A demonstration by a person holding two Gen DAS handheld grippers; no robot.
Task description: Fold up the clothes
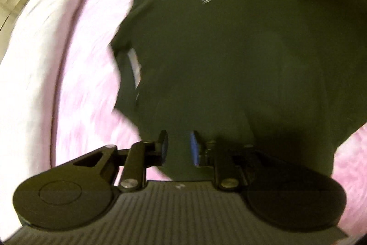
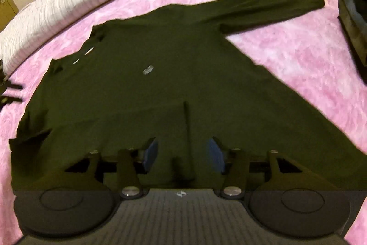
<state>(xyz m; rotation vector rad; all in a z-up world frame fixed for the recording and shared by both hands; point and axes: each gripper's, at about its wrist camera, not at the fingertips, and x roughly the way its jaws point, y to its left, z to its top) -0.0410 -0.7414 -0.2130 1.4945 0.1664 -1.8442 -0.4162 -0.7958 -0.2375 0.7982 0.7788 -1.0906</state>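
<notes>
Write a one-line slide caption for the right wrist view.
Open right hand-held gripper poised over a dark long-sleeved shirt spread flat on a pink bedspread.

Both wrist cameras look steeply down, close over the dark shirt (image 2: pixel 174 75) (shared) on the pink bedspread (image 2: pixel 298 54).

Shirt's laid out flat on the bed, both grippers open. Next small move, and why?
Probably bring the right gripper down and close it on the hem just under it. The dark green shirt lies flat on the pink bedspread, one sleeve stretched out, and no cloth sits between either pair of pads; the left gripper is open too.
</notes>
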